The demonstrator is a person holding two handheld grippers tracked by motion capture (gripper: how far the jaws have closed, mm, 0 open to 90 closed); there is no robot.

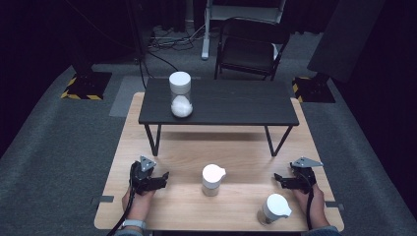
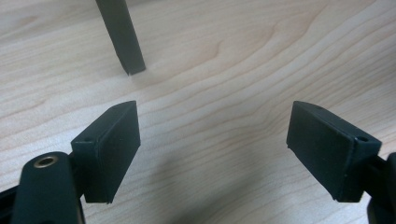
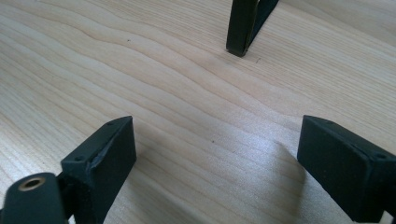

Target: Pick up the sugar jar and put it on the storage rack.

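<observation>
Both the left gripper point(image 1: 164, 175) and right gripper point(image 1: 278, 178) rested wide and empty low in the frame, flanking the white jug point(image 1: 213, 179), probably ready to reach it.

Left gripper point(image 1: 166, 176): in my left hand point(image 1: 139, 199), jaws wide apart, empty.
Right gripper point(image 1: 277, 179): in my right hand point(image 1: 311, 199), jaws wide apart, empty.

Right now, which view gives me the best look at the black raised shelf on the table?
The high view: it shows the black shelf whole, top and legs, with a lidded jar standing on its left end. The left gripper view catches one leg foot on the wooden table; the right gripper view another foot.
</observation>
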